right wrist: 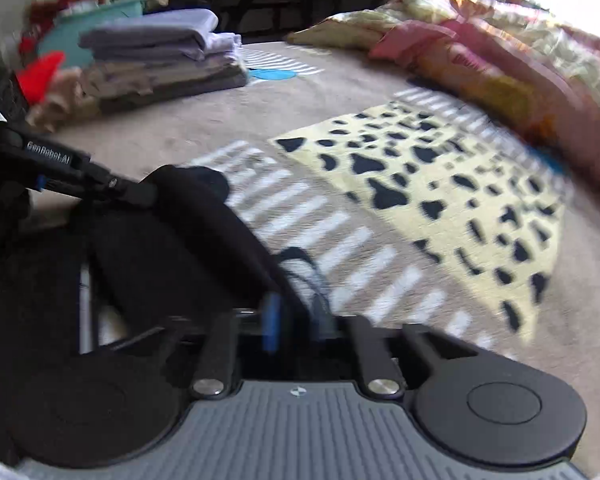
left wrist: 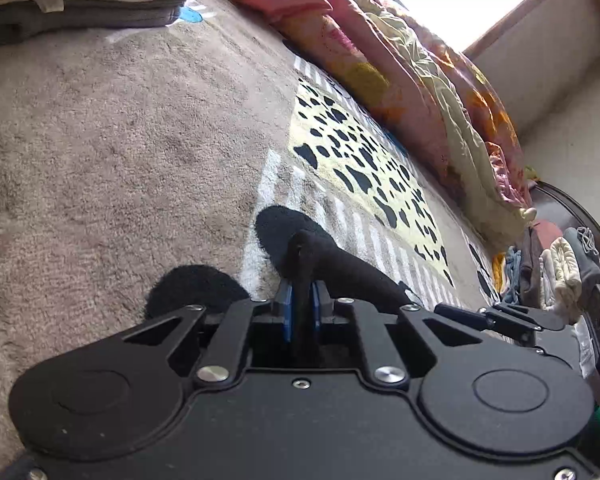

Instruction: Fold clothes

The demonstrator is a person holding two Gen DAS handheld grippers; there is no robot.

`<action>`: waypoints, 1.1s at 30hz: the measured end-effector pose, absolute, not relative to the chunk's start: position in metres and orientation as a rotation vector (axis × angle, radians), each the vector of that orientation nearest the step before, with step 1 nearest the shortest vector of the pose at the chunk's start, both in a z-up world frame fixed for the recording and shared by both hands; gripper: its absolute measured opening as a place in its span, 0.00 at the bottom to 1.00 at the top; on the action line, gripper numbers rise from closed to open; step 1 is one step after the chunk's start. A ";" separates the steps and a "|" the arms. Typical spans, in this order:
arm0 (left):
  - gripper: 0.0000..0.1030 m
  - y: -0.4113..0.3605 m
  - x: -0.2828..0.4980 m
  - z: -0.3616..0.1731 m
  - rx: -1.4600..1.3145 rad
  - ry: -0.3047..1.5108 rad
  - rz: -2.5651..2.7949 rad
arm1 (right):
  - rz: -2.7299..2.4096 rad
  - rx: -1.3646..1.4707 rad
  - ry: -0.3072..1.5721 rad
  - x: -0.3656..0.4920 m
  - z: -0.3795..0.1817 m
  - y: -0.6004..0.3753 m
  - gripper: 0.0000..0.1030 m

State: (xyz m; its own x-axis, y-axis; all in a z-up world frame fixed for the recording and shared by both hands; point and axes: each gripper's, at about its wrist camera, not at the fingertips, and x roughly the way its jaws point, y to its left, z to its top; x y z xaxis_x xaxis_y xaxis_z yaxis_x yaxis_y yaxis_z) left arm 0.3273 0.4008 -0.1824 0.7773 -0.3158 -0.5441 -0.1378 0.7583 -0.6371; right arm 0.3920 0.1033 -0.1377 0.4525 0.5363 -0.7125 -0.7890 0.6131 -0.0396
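Both my grippers pinch the same black garment (left wrist: pixel 332 264): left gripper (left wrist: pixel 302 300) fingers clamped on a bunched edge, right gripper (right wrist: pixel 296 316) likewise. It's strung between them above the bed (left wrist: pixel 100 140), running toward 2 o'clock from my left.

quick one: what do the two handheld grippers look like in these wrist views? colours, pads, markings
Left gripper: all-black body, two round black caps, angled black linkage bars with silver pivot screws, blue pads on the fingers. Right gripper: same black linkage, round caps and silver pivots, blue pads too, but a grey ribbed plate across the middle of the body. In the right wrist view, white "GenRobot.AI" lettering shows on the left gripper's side. No cables or sleeves visible.
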 end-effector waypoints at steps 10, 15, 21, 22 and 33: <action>0.23 0.398 0.325 -0.162 -0.600 0.662 0.003 | 0.886 -0.560 0.550 0.334 -0.136 0.079 0.32; 0.24 0.392 0.309 -0.124 -0.479 0.568 0.024 | 0.768 -0.550 0.553 0.330 -0.137 0.054 0.32; 0.24 0.338 0.319 -0.128 -0.372 0.635 -0.284 | 0.799 -0.382 0.641 0.346 -0.133 0.022 0.32; 0.24 0.329 0.322 -0.134 -0.344 0.666 -0.290 | 0.796 -0.378 0.642 0.346 -0.131 0.016 0.32; 0.24 0.292 0.338 -0.158 -0.274 0.789 -0.349 | 0.636 -0.435 0.702 0.372 -0.153 -0.046 0.24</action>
State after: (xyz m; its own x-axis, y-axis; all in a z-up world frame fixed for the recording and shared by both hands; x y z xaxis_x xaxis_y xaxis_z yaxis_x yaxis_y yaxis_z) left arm 0.3379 0.2921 -0.1577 0.6522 -0.4047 -0.6410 0.2025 0.9079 -0.3671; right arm 0.3723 -0.0461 -0.1527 0.5905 0.3871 -0.7082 -0.6661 0.7292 -0.1568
